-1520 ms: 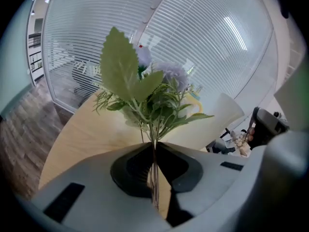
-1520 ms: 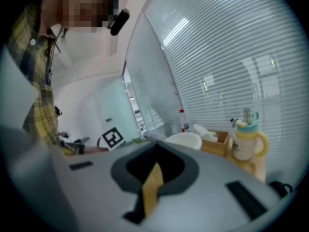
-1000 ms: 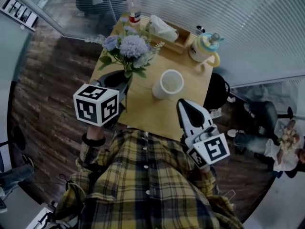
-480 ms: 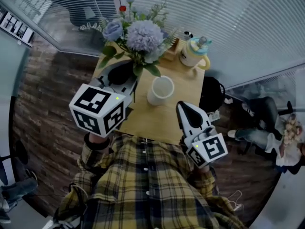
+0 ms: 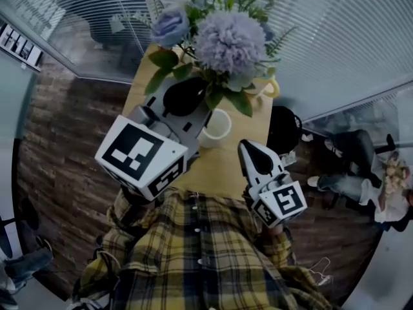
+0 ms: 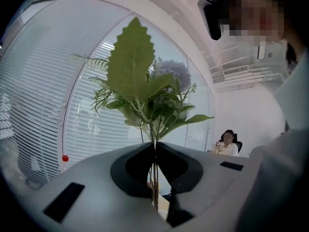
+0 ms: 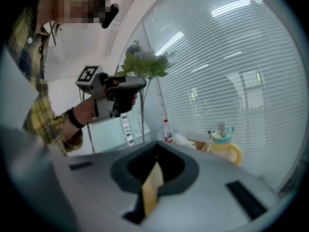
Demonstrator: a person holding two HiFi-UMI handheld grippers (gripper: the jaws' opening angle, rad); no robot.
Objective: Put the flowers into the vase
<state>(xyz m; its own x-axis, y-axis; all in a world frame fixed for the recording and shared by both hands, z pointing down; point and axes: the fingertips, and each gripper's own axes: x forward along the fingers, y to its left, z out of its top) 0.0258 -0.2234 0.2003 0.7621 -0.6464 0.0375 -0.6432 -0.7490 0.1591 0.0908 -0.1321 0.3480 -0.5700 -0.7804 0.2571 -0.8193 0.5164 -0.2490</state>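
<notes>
While clamped tight by the stems in left gripper (image 6: 154, 149), noted flowers (image 5: 233, 42) upright, above and just left of vase (image 5: 218, 126) toward table's (image 5: 226, 166) near edge; right gripper (image 7: 154, 162) closed, empty.

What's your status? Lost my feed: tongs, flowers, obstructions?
Left tongs shut on flowers, held high above table. Right tongs shut, empty. Vase upright, mouth open, nothing blocking it.

Matt grey plastic left gripper (image 6: 154, 146); cloth-like flowers (image 5: 231, 41); smooth white vase (image 5: 218, 126) at their 6 o'clock; matt wooden table (image 5: 222, 166); checked cloth shirt (image 5: 193, 257).
</notes>
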